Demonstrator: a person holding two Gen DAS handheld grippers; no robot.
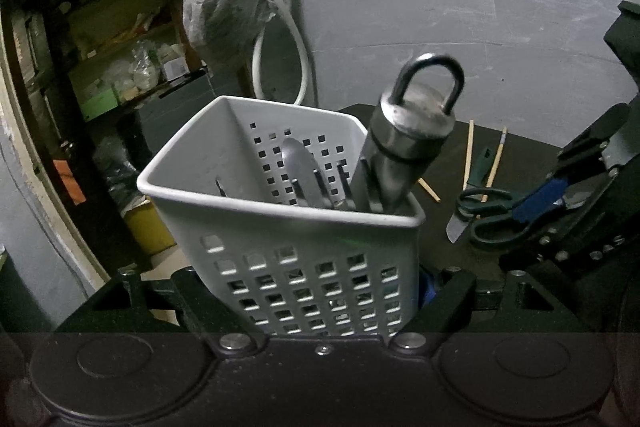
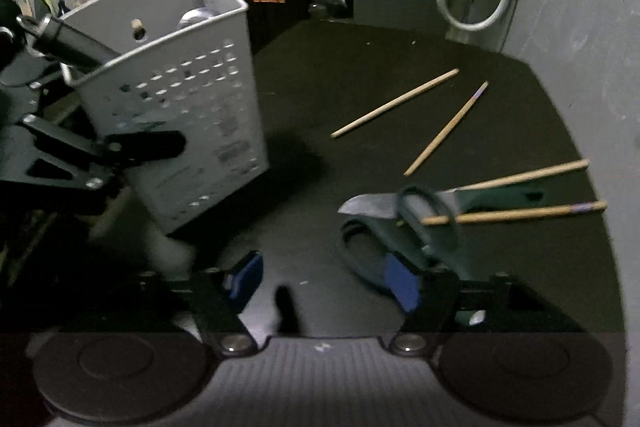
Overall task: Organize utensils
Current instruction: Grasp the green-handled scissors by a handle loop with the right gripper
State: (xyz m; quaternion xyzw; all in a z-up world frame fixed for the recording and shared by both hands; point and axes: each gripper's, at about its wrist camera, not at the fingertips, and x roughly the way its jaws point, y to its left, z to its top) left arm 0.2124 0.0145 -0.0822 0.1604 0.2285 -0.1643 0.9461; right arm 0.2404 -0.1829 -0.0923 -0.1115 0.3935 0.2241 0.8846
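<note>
Scissors [image 2: 404, 231] lie just ahead of the right gripper [image 2: 326, 281], handles by its right pad, jaws apart and holding nothing; a knife [image 2: 370, 206] and chopsticks [image 2: 394, 103] lie beyond. Left gripper [image 1: 332, 291] is clamped on the basket [image 1: 280, 227], which holds a spoon [image 1: 298, 167], a fork and a steel handle with a loop [image 1: 404, 143]. Only the right view shows four chopsticks.

Dim, cool indoor light in both views. Heavy fisheye bending, black vignette at corners. White caddy [image 1: 288, 227] brightest, its shadow thrown right across the dark mat [image 2: 360, 59]. Right view motion-smeared; scissors [image 2: 404, 227] soft. Lower band darker.
</note>
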